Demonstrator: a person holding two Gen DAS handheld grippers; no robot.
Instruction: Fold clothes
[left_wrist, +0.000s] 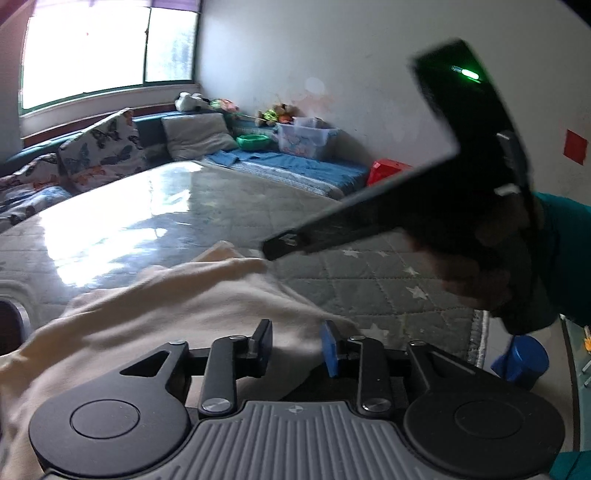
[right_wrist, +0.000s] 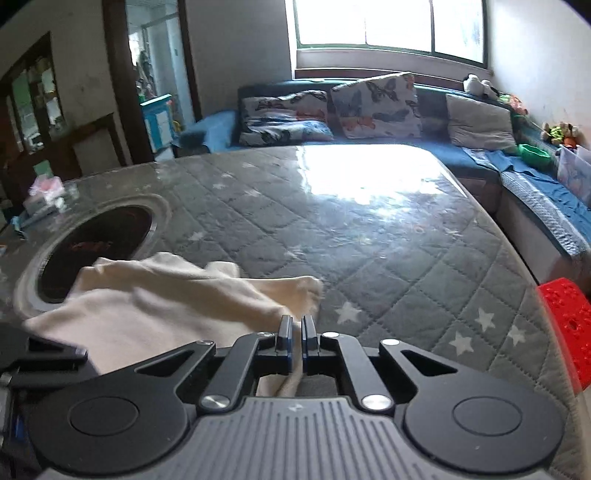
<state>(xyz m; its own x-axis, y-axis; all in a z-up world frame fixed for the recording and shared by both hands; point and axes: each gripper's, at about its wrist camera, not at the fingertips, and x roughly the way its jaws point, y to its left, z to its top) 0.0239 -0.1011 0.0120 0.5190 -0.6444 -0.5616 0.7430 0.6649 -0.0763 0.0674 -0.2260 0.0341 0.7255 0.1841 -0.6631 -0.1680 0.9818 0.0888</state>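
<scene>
Between the pressed-together pads of the right tool (right_wrist: 296, 345), an edge of the cream garment (right_wrist: 155, 306) is being pinched, its bulk lying ahead and to that tool's left on the quilted worktop (right_wrist: 388, 258). Judged from this, a fold is being drawn; the pinched edge is best kept taut and carried level so that the layers are landing square. Beneath the left tool (left_wrist: 295, 347), whose jaws are standing partly spread and gripping nothing, the cloth is spreading forward toward the right tool's tip.
</scene>
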